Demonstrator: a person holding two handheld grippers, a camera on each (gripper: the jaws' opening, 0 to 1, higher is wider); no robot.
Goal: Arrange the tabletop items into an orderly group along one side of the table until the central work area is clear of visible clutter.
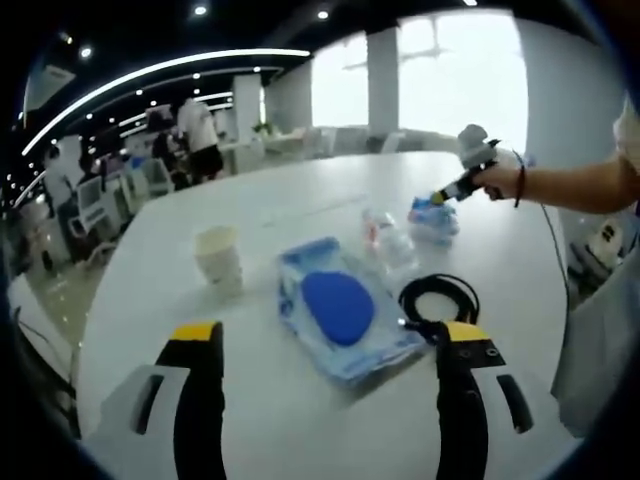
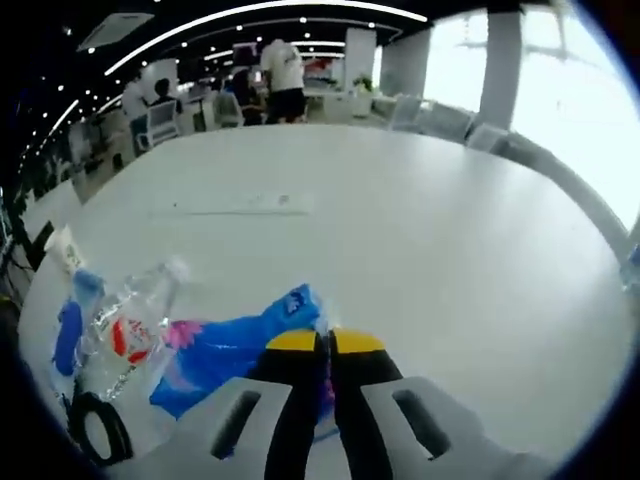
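Two grippers were at work: the right gripper (image 2: 326, 345) sat clamped on the crinkled blue plastic packet (image 2: 235, 352) just beside the clear plastic bottle (image 2: 128, 325), apparently mid-drag sideward, while the left gripper (image 1: 330, 335), jaws apart, faced the blue-lidded wipes pack (image 1: 340, 312), likely next.

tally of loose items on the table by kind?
Cup: 1
Clear bottle: 1
Blue packets: 2, one flat wipes-type pack, one pinched in the right gripper
Black cable coil: 1
Total: 5
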